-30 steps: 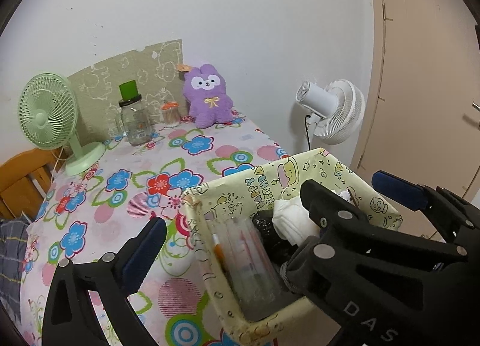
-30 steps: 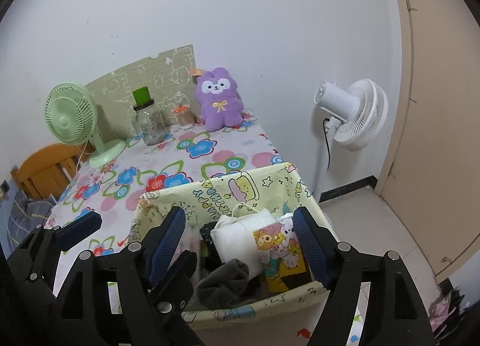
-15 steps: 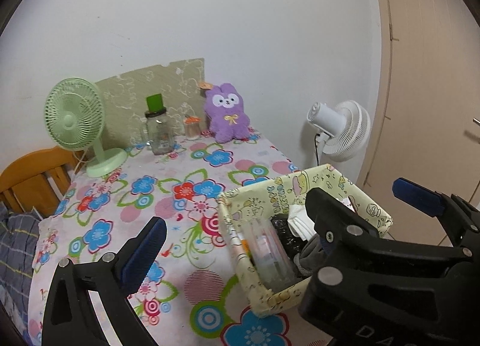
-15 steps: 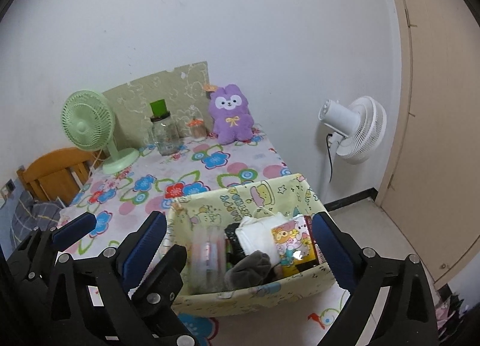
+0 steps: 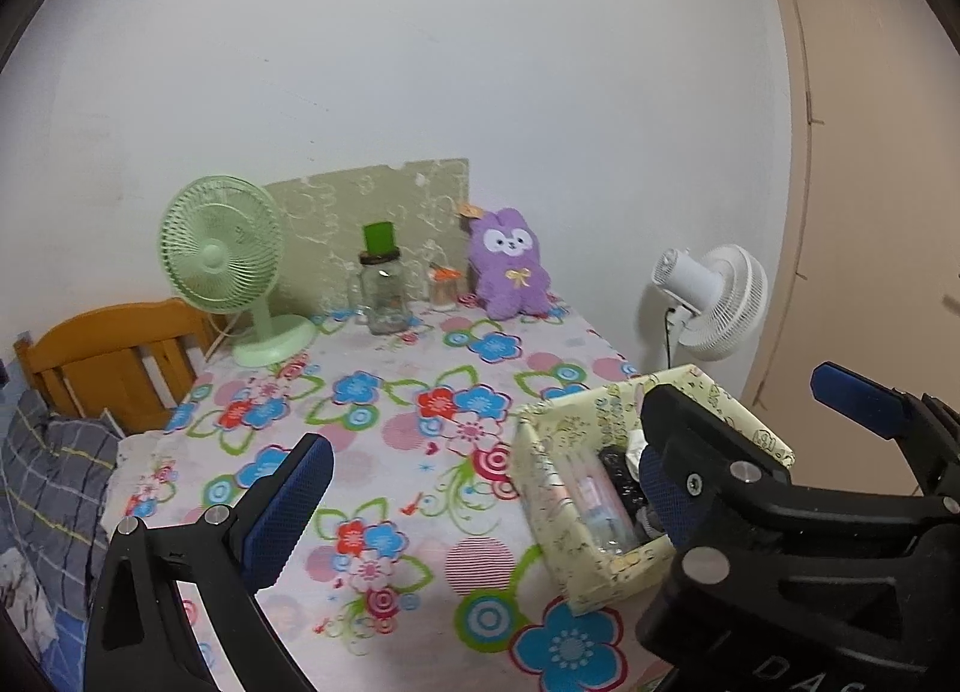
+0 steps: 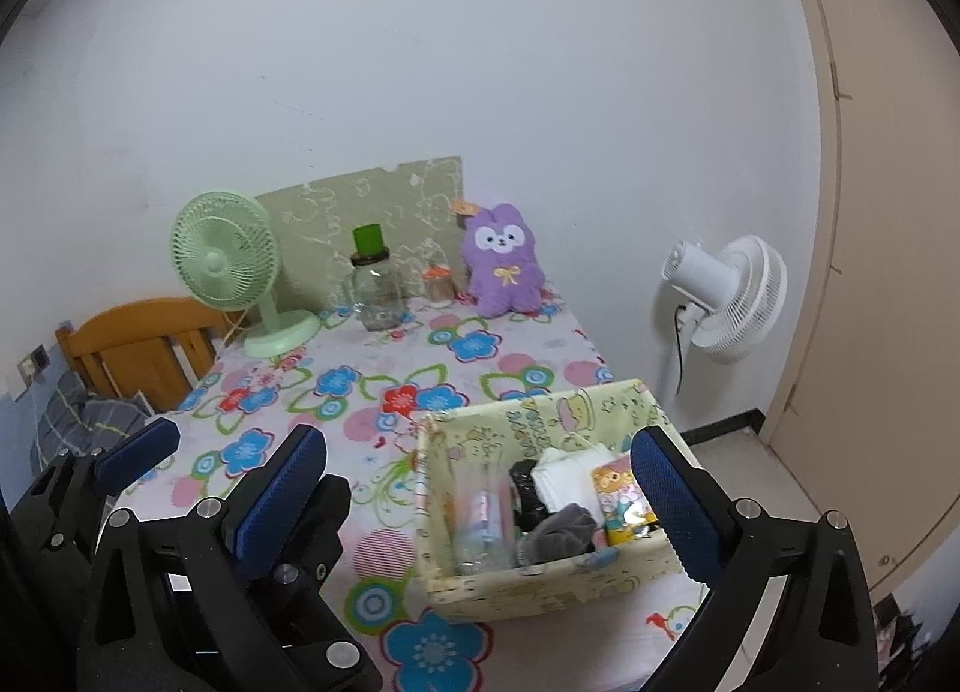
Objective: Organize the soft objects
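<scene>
Between the wide-spread blue pads of the right claw (image 6: pixel 480 488) sits nothing held: it hangs empty over the fabric basket (image 6: pixel 540 590). The left claw (image 5: pixel 480 488) is likewise spread wide and empty, the basket just to its right. Over the last second both claws have pulled back and up from the basket, which now looks smaller and lower, so a drop-off seems finished and the next soft thing is due. That is likely the purple plush bunny (image 6: pixel 503 260), upright against the wall at the tabletop's (image 6: pixel 360 392) far edge. Only the right view looks into the basket, showing a grey sock (image 6: pixel 558 530), white folded cloth (image 6: pixel 567 473) and clear tube; the left view has these mostly hidden behind the right claw's arm.
</scene>
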